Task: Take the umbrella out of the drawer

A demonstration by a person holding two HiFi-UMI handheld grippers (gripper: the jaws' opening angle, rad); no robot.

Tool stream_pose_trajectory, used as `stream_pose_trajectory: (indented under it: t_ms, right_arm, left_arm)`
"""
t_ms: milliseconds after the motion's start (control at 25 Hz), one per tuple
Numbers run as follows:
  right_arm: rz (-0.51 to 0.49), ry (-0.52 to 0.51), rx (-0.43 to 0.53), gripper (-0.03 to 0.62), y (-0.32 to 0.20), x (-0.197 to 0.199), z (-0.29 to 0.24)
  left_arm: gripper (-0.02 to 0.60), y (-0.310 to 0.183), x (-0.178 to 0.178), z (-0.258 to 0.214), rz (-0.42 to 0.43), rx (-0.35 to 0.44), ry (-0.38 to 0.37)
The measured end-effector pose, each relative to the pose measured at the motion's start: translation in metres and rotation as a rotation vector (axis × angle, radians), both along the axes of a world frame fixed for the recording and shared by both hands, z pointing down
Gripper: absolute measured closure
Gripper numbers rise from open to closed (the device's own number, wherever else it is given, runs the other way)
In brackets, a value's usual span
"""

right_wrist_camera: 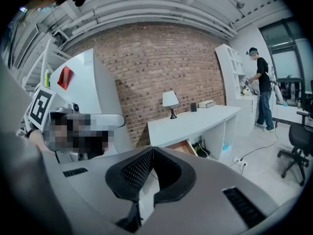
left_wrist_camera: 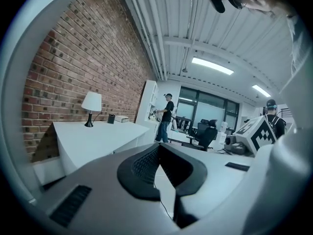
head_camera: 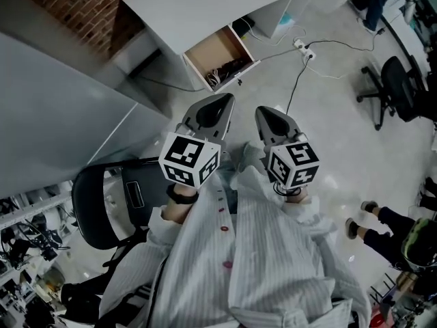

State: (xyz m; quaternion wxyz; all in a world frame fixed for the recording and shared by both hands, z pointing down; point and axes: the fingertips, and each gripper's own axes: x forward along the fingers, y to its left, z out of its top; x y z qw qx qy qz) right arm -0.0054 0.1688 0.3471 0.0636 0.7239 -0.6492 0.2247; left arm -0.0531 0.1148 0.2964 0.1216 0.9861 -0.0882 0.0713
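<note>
Facing the open wooden drawer (head_camera: 210, 50) under the far white counter (head_camera: 205, 5), the grey left gripper (head_camera: 227, 100) and grey right gripper (head_camera: 263, 112), both closed on nothing, should open early and aim for the dark clutter (head_camera: 229, 68) where the umbrella presumably lies.

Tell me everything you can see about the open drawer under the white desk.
The drawer is pulled open, low under the white desk by the brick wall. Inside it looks like light brown wood, with white edges. Dark tangled things lie at its outer end; what they are is unclear.
</note>
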Motion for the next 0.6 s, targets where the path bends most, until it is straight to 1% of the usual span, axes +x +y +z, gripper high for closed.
stream_pose_trajectory:
  t_ms: [360,600]
  right_arm:
    - [-0.01,-0.014,0.004,0.559,-0.029,0.023,0.013]
    - [-0.041,-0.031,0.005,0.559,-0.067,0.054,0.021]
  left_arm:
    - [0.572,-0.025,0.013,0.018,-0.03,-0.007,-0.021]
    - [0.572,-0.061,0.042,0.019,-0.064,0.009,-0.024]
